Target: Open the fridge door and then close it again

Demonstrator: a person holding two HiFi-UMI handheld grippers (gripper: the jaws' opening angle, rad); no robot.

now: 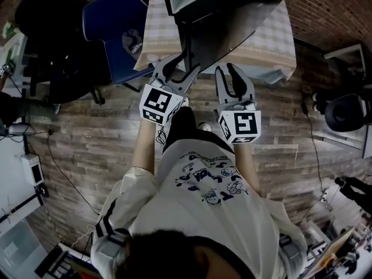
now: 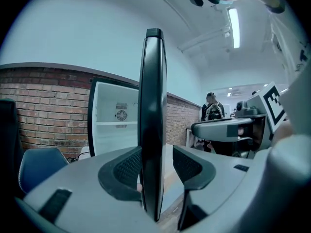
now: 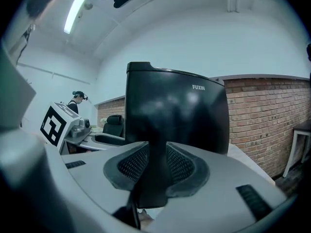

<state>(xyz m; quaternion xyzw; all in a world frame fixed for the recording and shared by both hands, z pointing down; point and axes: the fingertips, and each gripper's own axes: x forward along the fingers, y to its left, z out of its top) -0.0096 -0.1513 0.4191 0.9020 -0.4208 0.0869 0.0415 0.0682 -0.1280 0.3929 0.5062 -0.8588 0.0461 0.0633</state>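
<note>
Left hand-held gripper (image 2: 158,165) stands with jaws apart astride the edge of the open fridge door (image 2: 153,81), right hand-held gripper (image 3: 156,166) clamped on its front, the fridge (image 2: 114,130) bared at nine o'clock: opening looks done, closing remains.

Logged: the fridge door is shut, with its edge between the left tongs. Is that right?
No. The fridge door stands open, with its edge between the left tongs; the left gripper view shows the fridge's white interior behind it.
</note>
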